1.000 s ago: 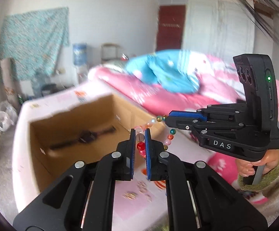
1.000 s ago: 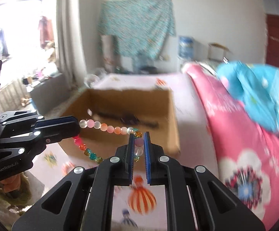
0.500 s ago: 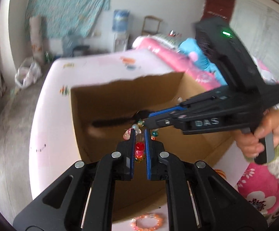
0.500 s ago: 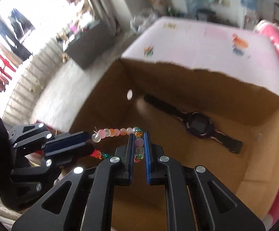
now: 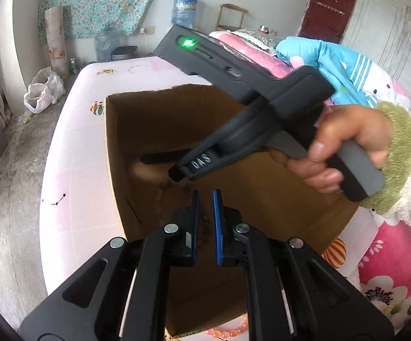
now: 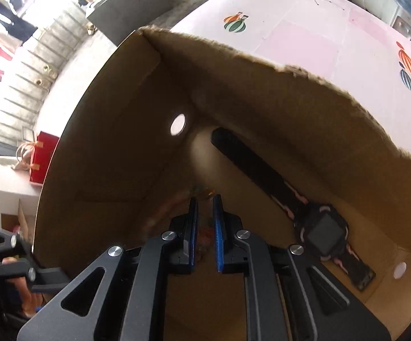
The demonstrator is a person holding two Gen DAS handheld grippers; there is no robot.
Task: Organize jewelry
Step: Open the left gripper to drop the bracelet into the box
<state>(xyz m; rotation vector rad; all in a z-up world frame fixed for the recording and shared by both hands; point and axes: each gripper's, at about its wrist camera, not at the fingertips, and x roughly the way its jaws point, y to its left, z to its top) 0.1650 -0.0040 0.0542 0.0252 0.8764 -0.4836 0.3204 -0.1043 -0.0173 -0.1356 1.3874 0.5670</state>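
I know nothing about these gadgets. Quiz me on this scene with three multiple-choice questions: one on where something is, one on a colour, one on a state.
1. Where is the watch?
A. on the bed
B. in the box
C. on the floor

2. What colour are the pads on the fingers?
A. red
B. white
C. blue

3. How is the top of the box?
A. open
B. taped shut
C. covered by a lid

Answers:
1 B: the watch lies flat on the box's floor, strap stretched out.
2 C: blue strips line the inner faces of the fingers.
3 A: the torn rim is bare and the inside is in plain view.
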